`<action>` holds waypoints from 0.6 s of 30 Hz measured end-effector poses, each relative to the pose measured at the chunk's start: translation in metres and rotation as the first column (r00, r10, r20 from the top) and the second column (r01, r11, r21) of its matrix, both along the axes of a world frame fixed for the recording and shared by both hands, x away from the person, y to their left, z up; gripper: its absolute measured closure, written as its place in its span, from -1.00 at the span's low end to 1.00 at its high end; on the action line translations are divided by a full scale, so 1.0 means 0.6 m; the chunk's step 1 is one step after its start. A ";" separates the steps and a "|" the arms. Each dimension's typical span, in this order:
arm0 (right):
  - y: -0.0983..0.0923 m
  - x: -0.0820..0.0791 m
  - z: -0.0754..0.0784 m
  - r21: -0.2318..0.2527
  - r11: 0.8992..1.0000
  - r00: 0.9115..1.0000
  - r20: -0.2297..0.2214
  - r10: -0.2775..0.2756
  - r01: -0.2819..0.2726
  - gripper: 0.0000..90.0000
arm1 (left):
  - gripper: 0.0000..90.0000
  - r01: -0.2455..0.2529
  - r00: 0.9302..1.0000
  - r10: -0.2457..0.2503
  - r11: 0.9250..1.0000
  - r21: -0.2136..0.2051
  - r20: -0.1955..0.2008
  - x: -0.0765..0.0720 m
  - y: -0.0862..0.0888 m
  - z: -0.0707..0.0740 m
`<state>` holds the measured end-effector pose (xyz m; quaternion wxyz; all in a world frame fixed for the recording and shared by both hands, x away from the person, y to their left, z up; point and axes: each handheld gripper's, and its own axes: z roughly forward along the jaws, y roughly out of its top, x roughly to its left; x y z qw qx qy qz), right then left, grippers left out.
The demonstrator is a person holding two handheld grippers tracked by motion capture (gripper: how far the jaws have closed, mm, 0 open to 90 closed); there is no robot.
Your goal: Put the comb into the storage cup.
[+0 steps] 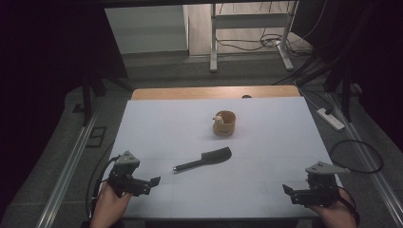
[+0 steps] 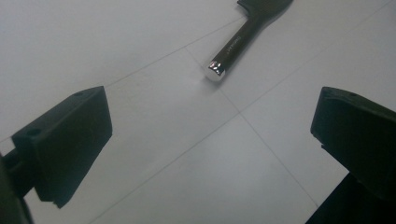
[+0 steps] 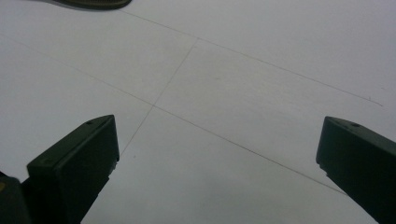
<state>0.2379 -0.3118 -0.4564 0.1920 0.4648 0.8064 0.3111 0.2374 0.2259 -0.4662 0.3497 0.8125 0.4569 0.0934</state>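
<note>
1. Black comb [image 1: 205, 159] lying flat near the middle of the white table [image 1: 157, 123], toothed head toward the right, slim handle angled down-left and ending in a shiny metal cap [image 2: 216, 68].
2. Dark and glossy throughout, handle narrow and round, faint lettering along it too small to read in the left gripper view; likely light, and prone to roll or skid under a careless pinch.
3. Behind it and well apart, a small wooden cup [image 1: 224, 123] standing upright with a pale object inside, kind unclear.
4. Nearest to the comb, left gripper [image 1: 153, 182] at the table's near edge, jaws spread wide and empty, aimed toward the handle's capped end.
5. Right gripper [image 1: 288, 190] at the near right corner, jaws likewise spread and holding nothing, well apart from the comb.
6. Judged step: the approach, nothing grasped yet.
7. Next move, by that reading: left gripper forward to straddle the handle just above the cap, jaws across its narrow width, then a firm close before any lift.
</note>
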 end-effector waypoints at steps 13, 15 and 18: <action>0.000 0.000 0.000 -0.001 1.000 1.000 0.001 -0.002 0.002 -1.00 | -1.00 0.021 1.000 -0.020 1.000 0.020 -0.023 0.039 -0.025 -0.003; 0.000 0.000 0.000 -0.002 1.000 1.000 0.001 -0.001 0.001 -1.00 | -1.00 0.029 0.999 -0.028 0.999 0.040 -0.022 0.048 -0.033 -0.003; 0.000 0.000 0.000 -0.002 1.000 1.000 0.001 0.000 0.000 -1.00 | -1.00 0.033 0.999 -0.032 0.999 0.042 -0.025 0.054 -0.038 -0.003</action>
